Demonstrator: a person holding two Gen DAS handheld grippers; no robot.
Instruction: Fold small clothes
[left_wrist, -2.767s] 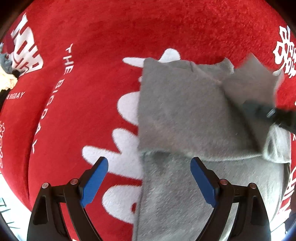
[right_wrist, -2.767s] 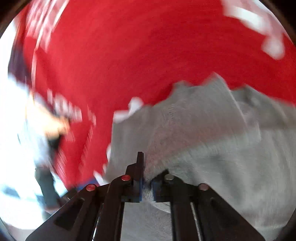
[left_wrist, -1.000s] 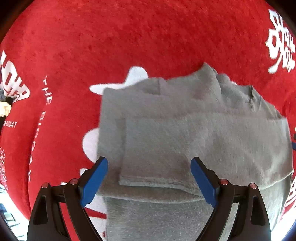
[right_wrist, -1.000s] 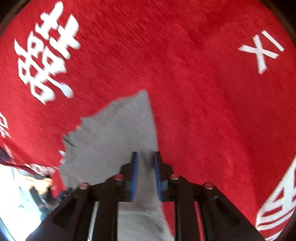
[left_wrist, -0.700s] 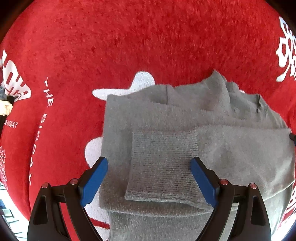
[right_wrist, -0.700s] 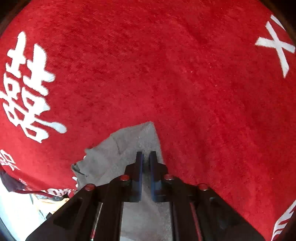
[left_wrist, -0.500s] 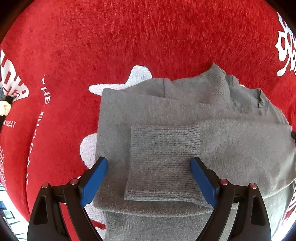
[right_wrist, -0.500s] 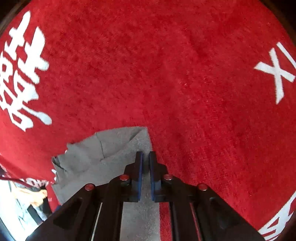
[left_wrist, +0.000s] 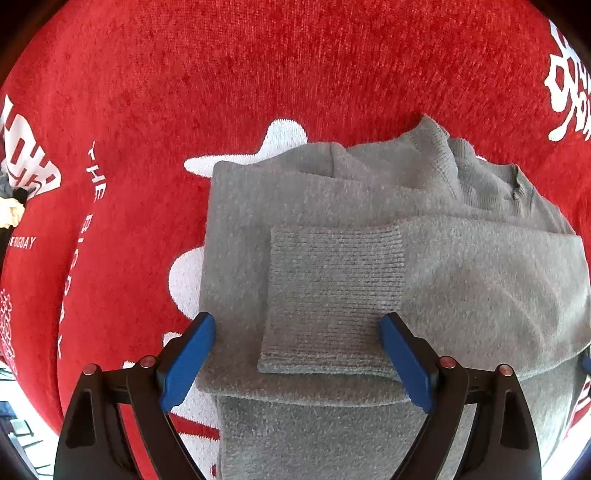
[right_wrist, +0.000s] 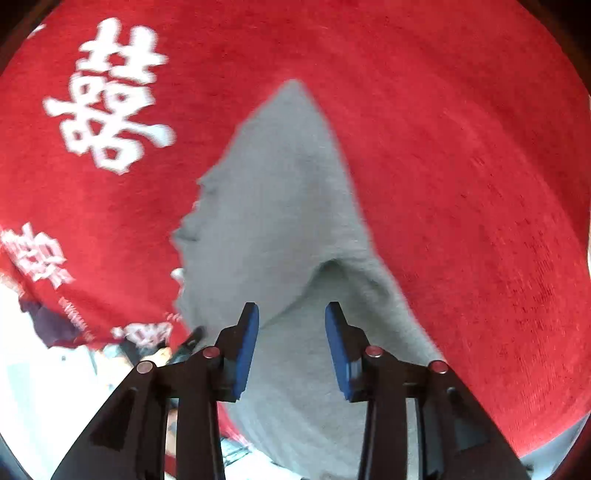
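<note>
A grey sweater (left_wrist: 332, 280) lies partly folded on a red cloth (left_wrist: 258, 74) printed with white characters, which covers the surface beneath. One sleeve is folded across the body, its ribbed cuff (left_wrist: 332, 291) flat on top. The left gripper (left_wrist: 295, 354) hangs above the cuff, pointing steeply down, its blue fingers (left_wrist: 188, 354) wide apart and touching nothing. In the right wrist view, the right gripper (right_wrist: 291, 343) sits over the sweater's side edge, fingers (right_wrist: 245, 343) opening, with grey knit beneath them but not pinched. To do this step well, each gripper would likely take a firm pinch at the folded edge, lift evenly, and lay the body over without dragging the cuff out of place
</note>
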